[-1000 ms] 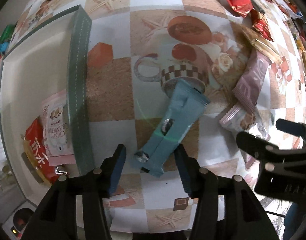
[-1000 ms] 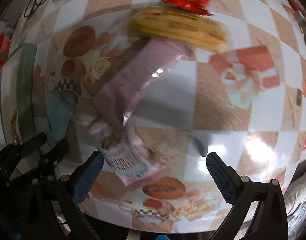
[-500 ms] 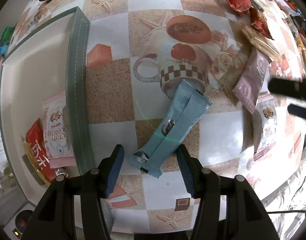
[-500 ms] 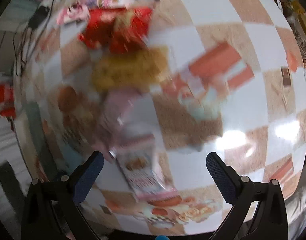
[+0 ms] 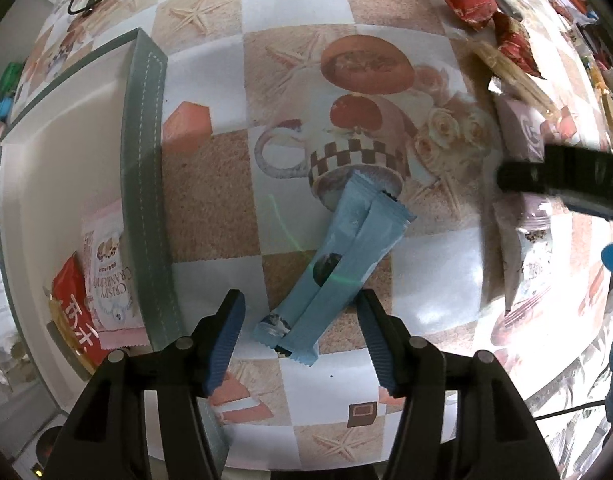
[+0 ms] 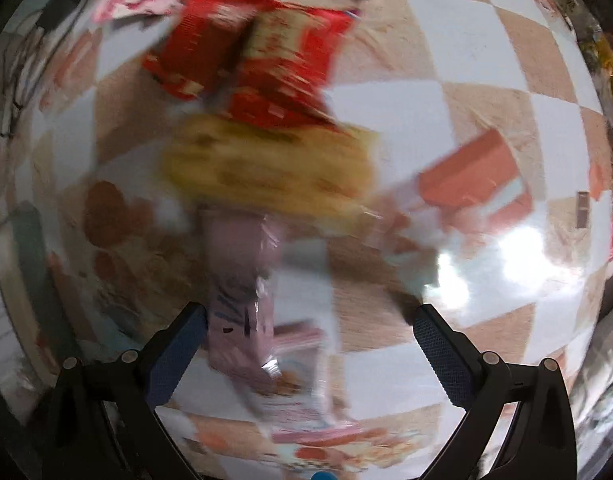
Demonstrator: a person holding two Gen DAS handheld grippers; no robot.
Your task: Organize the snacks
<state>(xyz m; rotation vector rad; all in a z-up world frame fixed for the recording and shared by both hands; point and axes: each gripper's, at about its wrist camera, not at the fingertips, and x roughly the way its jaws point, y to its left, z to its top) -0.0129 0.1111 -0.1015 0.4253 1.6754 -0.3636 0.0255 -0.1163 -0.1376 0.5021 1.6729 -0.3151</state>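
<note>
On tablecloth, blue snack packet flat.

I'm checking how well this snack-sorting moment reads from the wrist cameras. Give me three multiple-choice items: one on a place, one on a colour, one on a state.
1. Where does the light blue snack packet lie?
A. inside the tray
B. on the tablecloth, between the fingers of the left tool
C. on top of the red packets

2. What colour is the tray's wall?
A. grey-green
B. yellow
C. red

3. How does the right tool stand?
A. clamped on the yellow packet
B. clamped on a red packet
C. open, holding nothing

Answers:
1 B: it lies flat on the cloth, its lower end between the open pads, untouched.
2 A: the stitched rim is grey-green.
3 C: its fingers are spread wide with only the table below.
</note>
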